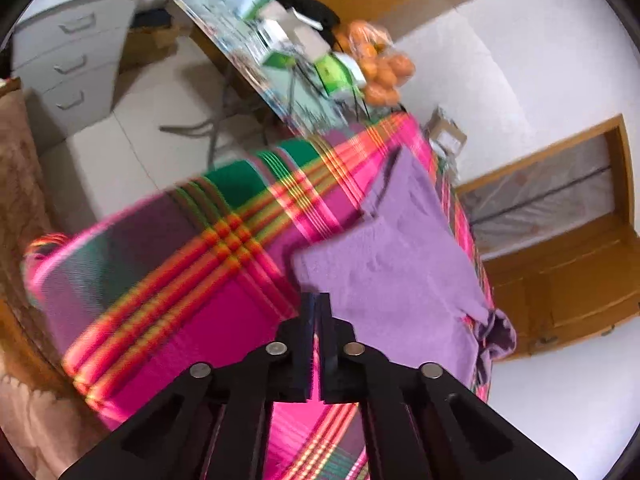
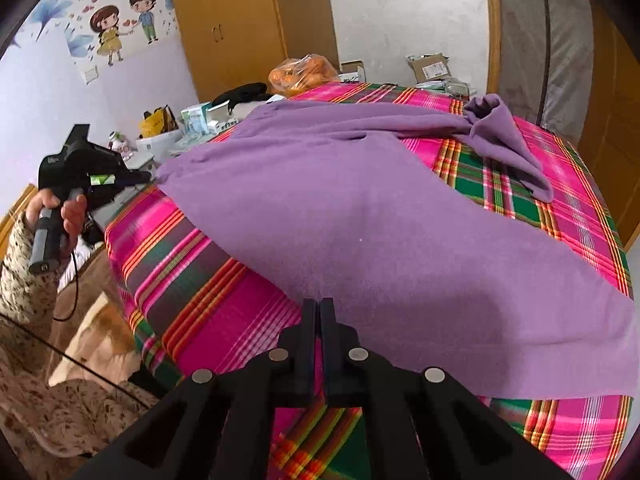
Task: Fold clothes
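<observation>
A purple garment (image 2: 360, 216) lies spread over a table covered in a pink, green and orange plaid cloth (image 2: 192, 280). One sleeve (image 2: 508, 140) is bunched at the far right. My right gripper (image 2: 318, 306) is shut, empty, its tips at the garment's near edge. In the left wrist view, tilted and blurred, the same purple garment (image 1: 400, 256) lies on the plaid cloth (image 1: 180, 280). My left gripper (image 1: 317, 300) is shut and empty, hovering near the garment's corner. The right wrist view shows the left gripper's body (image 2: 84, 168) off the table's left edge, held by a hand (image 2: 60, 208).
A bag of oranges (image 2: 302, 74), boxes (image 2: 430, 66) and cartons sit at the table's far end. A grey drawer cabinet (image 1: 76, 52) and a side table with clutter (image 1: 280, 52) stand beyond. Wooden wardrobes (image 2: 248, 24) line the wall. A patterned sleeve (image 2: 24, 276) is at the left.
</observation>
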`<state>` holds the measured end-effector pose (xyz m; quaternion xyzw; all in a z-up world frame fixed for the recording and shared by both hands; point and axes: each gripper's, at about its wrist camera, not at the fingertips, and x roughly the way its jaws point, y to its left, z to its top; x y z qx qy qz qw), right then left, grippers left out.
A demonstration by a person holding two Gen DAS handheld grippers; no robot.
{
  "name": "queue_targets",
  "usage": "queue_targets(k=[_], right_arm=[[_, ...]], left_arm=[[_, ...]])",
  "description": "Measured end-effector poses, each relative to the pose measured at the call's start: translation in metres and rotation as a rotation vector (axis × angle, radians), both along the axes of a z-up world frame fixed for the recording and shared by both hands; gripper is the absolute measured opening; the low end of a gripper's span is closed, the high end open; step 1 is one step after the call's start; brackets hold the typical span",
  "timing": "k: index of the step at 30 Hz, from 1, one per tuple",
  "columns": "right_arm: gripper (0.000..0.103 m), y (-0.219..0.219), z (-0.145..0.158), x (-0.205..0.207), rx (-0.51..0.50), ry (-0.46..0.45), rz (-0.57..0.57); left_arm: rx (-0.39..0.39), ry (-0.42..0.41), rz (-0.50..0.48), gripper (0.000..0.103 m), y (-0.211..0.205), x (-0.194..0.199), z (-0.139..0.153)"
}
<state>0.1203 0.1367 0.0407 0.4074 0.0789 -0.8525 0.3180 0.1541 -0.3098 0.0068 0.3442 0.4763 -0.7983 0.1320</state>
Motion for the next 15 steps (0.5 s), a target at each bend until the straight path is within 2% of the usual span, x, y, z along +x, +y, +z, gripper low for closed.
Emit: queue_targets(k=[4, 10, 14, 15], right_arm=[[0.002, -0.004, -0.014, -0.005, 0.024, -0.026, -0.013], [0.003, -0.009, -0.023, -0.005, 0.072, -0.018, -0.009], [0.004, -0.002, -0.017, -0.005, 0.038, -0.042, 0.002], [0.004, -0.002, -0.01, -0.003, 0.033, -0.02, 0.009]], left_arm=[[-0.016, -0.021, 0.02, 0.0, -0.007, 0.007, -0.002], [-0.037, -0.029, -0.014, 0.001, 0.002, 0.002, 0.001], [-0.081, -0.036, -0.034, 0.004, 0.009, 0.0, 0.009], [-0.084, -0.033, -0.039, 0.005, 0.01, 0.0, 0.01]])
